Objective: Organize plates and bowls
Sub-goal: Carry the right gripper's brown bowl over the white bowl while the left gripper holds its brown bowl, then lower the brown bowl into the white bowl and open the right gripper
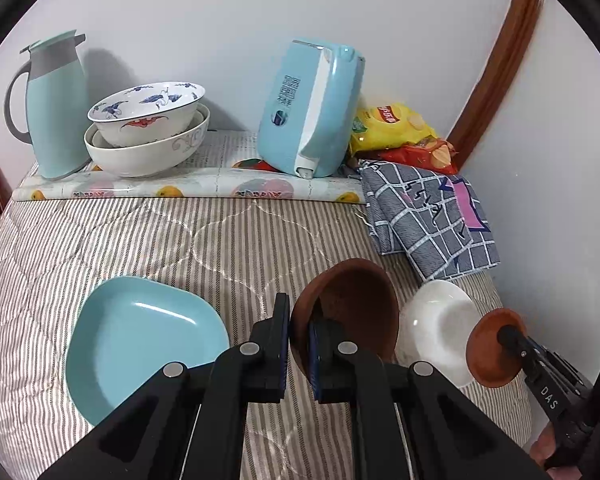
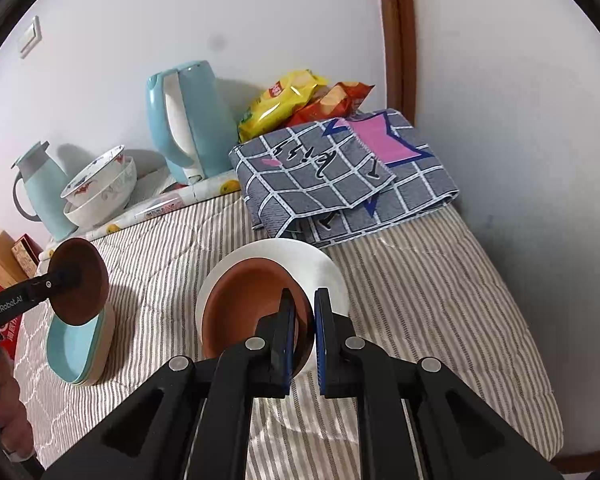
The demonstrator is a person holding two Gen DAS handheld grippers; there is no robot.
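Observation:
My left gripper [image 1: 298, 330] is shut on the rim of a brown bowl [image 1: 352, 308] and holds it tilted above the striped bedcover; it also shows in the right wrist view [image 2: 81, 280], over the light blue plate [image 2: 77, 344]. The blue plate [image 1: 139, 340] lies to the left of the left gripper. My right gripper [image 2: 304, 320] is shut on the rim of a second brown bowl [image 2: 243, 308], held over a white plate [image 2: 320, 264]. That bowl [image 1: 492, 344] and the white plate [image 1: 436, 328] show at the right of the left wrist view.
Two stacked patterned bowls [image 1: 147, 128], a blue thermos jug [image 1: 55, 104] and a blue kettle [image 1: 312, 108] stand at the back wall. Snack bags [image 1: 396, 124] and a folded checked cloth [image 1: 428, 216] lie at back right. Boxes [image 2: 7, 268] stand at left.

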